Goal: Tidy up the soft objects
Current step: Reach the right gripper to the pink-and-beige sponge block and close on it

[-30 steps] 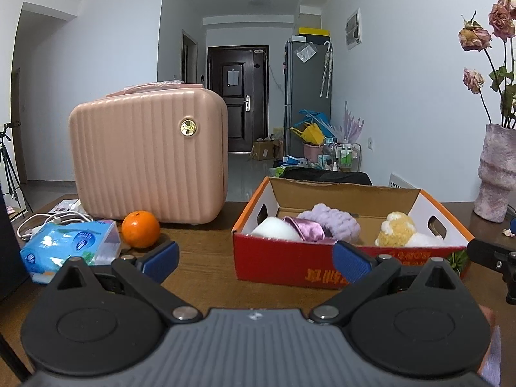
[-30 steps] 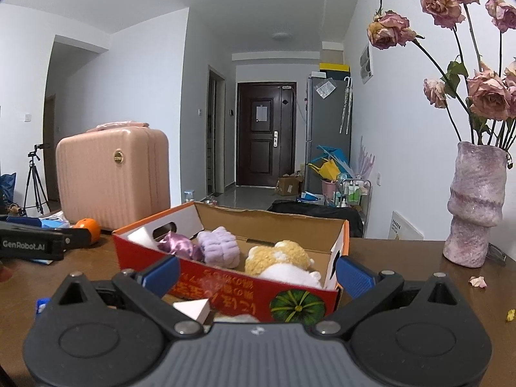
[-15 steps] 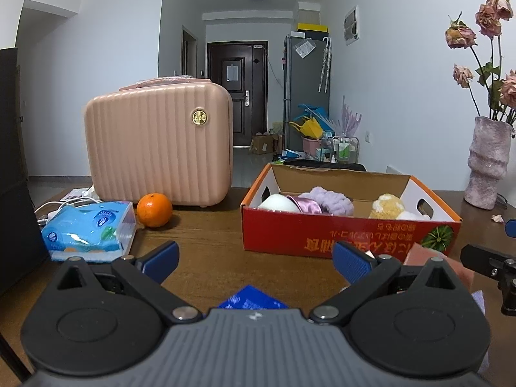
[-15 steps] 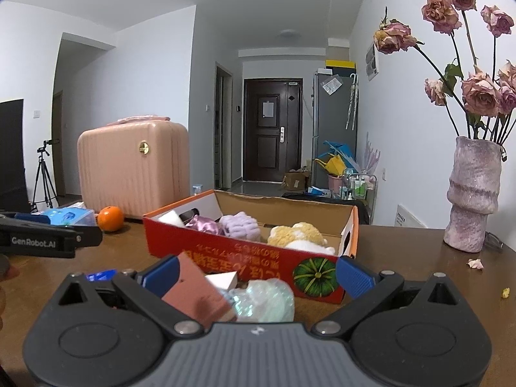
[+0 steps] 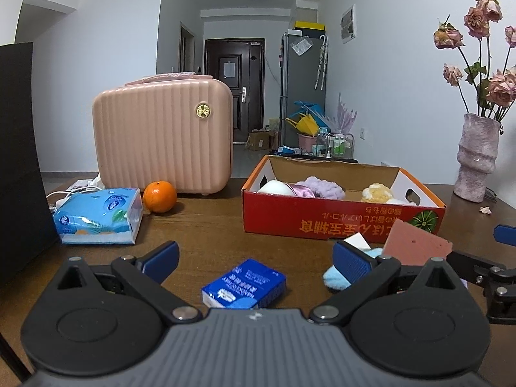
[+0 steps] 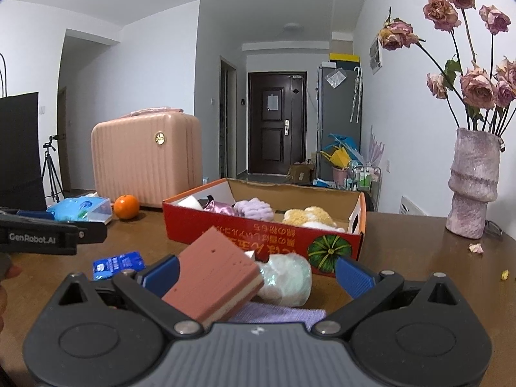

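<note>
Tongs both gape wide, gripping nothing: left gripper (image 5: 254,256) above blue tissue pack (image 5: 244,283); right gripper (image 6: 256,269) over tilted pink sponge (image 6: 213,282), iridescent pouch (image 6: 285,279), just before red box (image 6: 267,230) holding soft items.

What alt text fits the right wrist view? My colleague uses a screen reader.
The open right gripper hangs over a tilted red sponge and a pale puff on the table. Behind sits a red box holding soft items.
</note>
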`<state>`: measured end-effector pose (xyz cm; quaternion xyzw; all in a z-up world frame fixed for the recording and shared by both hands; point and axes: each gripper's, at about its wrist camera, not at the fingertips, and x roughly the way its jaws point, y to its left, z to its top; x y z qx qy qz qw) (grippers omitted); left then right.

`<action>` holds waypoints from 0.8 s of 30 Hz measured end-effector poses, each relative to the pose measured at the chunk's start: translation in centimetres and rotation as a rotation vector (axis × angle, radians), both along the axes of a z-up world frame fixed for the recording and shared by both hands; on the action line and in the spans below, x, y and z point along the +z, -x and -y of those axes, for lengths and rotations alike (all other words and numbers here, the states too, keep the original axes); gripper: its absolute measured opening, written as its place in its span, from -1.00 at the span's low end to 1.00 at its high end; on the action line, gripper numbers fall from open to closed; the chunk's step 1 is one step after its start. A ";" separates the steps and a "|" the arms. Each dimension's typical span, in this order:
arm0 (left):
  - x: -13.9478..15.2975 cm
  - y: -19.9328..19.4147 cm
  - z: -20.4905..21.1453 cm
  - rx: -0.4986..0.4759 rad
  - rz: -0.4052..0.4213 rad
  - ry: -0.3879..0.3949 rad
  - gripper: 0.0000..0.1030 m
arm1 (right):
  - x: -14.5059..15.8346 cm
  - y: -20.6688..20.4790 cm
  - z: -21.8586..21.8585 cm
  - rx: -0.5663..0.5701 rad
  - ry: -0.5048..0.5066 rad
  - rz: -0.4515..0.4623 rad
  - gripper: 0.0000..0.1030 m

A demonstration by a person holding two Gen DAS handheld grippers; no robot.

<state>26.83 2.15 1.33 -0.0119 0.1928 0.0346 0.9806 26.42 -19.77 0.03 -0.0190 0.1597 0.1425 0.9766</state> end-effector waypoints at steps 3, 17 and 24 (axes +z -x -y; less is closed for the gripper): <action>-0.2 0.6 -0.3 -0.004 -0.012 0.003 1.00 | -0.2 0.4 -0.3 0.002 -0.003 -0.016 1.00; -1.0 1.2 -2.8 -0.012 -0.068 0.047 1.00 | -1.9 -2.3 -1.7 -0.011 -0.087 -0.151 1.00; -1.0 0.9 -3.1 -0.012 -0.075 0.062 1.00 | -2.8 -5.4 -2.4 -0.018 -0.202 -0.243 0.93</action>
